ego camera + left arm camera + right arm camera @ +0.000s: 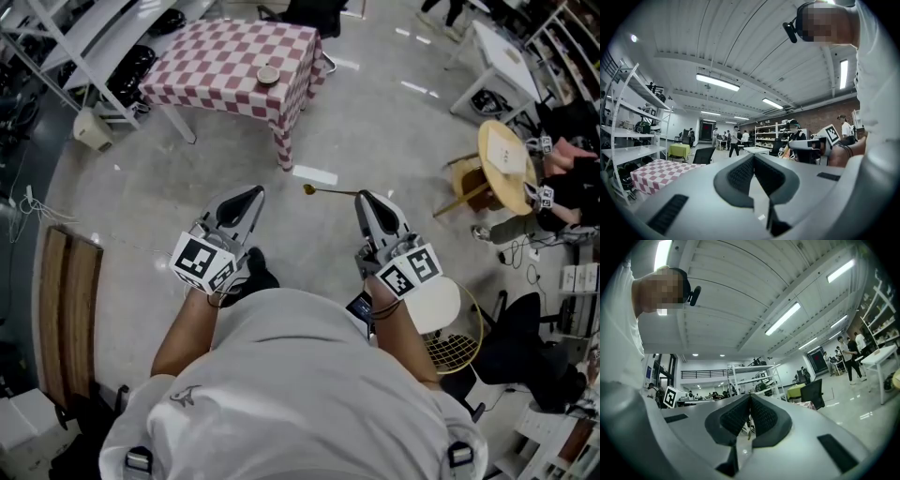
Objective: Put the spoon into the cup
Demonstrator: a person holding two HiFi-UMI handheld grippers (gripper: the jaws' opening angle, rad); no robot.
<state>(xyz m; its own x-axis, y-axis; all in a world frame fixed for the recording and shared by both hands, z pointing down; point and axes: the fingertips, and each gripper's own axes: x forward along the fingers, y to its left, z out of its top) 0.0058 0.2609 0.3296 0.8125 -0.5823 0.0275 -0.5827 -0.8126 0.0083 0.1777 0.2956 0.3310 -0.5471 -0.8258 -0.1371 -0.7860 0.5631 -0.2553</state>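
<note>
The spoon [323,191] is slim and gold-coloured, with a small rounded bowl and a thin straight handle. It sticks out sideways from the tips of the right gripper [361,197] toward the other gripper. The right gripper's jaws are pinched tight on the handle end, and its ribbed black pads meet in the right gripper view [750,397]. The left gripper [255,192] is just beside the spoon's bowl, jaws pressed together with nothing between them (the left gripper view shows pad on pad [753,157]). Each gripper carries a cube of black-and-white square markers.

The cup [268,74] is well ahead of both grippers. It looks small, round and pale, and sits near the front edge of a table [225,66] draped in red-and-white checked cloth. Under everything is smooth grey floor [375,122] with glossy reflections. Out past the right gripper stands a round pale wooden table [506,155], and a slatted wooden bench [66,309] lies out beyond the left gripper. Both gripper views show white metal shelving, ribbed white ceiling, strip lights and a brick wall.
</note>
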